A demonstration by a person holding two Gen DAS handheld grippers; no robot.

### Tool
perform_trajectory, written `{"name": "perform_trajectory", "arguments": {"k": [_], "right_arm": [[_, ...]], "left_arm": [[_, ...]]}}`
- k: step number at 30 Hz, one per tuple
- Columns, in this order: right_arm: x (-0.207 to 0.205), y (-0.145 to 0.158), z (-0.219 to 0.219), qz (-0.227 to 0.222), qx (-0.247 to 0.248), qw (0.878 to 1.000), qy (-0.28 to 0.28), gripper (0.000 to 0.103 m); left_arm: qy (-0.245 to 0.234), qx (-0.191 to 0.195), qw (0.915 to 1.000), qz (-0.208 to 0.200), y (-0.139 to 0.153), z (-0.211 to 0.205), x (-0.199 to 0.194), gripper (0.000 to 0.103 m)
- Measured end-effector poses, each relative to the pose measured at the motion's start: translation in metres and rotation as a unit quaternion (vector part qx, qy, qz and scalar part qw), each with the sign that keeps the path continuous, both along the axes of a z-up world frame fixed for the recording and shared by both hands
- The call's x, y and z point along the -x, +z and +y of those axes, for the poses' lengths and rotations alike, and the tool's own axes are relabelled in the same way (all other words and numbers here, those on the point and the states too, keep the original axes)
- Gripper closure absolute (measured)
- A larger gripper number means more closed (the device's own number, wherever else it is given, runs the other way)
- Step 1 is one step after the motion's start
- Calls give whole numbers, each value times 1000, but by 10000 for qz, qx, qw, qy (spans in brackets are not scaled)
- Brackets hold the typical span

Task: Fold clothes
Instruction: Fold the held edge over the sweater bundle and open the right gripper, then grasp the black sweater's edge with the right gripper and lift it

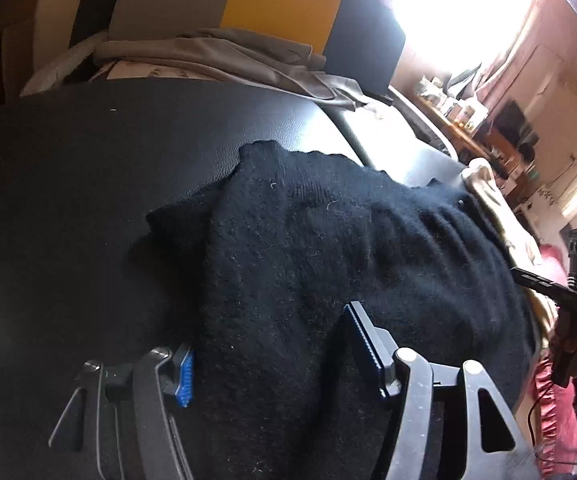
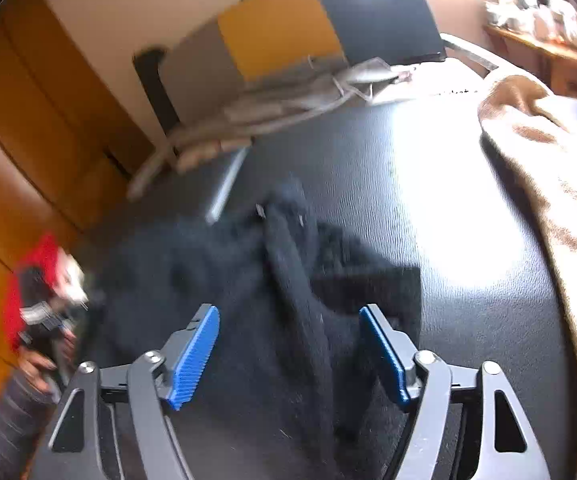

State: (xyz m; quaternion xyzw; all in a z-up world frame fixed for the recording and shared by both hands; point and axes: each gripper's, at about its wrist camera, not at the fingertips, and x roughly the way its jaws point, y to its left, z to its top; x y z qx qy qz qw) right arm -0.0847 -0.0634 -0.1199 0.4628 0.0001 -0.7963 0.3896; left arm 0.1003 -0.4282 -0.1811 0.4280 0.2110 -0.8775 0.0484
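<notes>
Left wrist view: the left gripper [image 1: 268, 344] is angled downward over the black knit garment [image 1: 328, 248], jaws parted, the fabric lying between the pads unpinched. The garment is spread on the black table [image 1: 88, 160], centre frame. In the right wrist view the right gripper [image 2: 288, 352] is tilted down too — jaws apart, nothing clamped. No readable writing is seen.
</notes>
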Motion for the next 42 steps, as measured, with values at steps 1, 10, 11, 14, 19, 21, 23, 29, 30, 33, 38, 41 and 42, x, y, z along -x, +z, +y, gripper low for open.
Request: {"name": "perform_trajectory", "arguments": {"k": [1,10,11,14,19,21,23,29,30,33,38,41,42], "right_arm": [[-2,-5,-5,61,-225,9997,32,55],[-27,9,19,577,-1071,9925,-124,95],[-29,14,31,553,-1037,9928,-230,95],[-38,-2,64,260,-1185,9914,-499,95],[-50,0,86,149,-294,9985,-442,86],[-51,16,71,560,-239,9981,-103,59],[-48,26,47,1000,-330,9939,312,31],[-13,13,-22,1203,-808,9838,1060,30],[-5,6,-31,1124,-941,9834,1067,30],[11,-14,-43,602,-1178,9857,1046,34],[4,4,-27,787,-1422,9825,914,95],[-15,36,-7,982,-1263,9835,847,96],[-22,43,2,1001,-1197,9846,784,96]], "left_arm": [[-6,-40,10000,-21,1,0,0,60],[-61,-578,9976,380,32,5,-63,88],[-34,-622,9975,324,30,6,-71,88],[213,-517,9984,127,14,5,-87,81],[798,-1049,9905,382,7,-6,-98,73],[776,-847,9931,255,5,0,-90,72],[752,-653,9949,174,4,6,-82,70],[676,-453,9966,100,6,8,-63,65],[663,-474,9966,101,5,5,-61,65],[655,-550,9963,123,3,-2,-56,65],[366,-615,9974,58,11,-6,-52,77],[223,-522,9984,-48,15,-6,-58,80],[228,-437,9986,-172,12,-6,-60,80]]}}
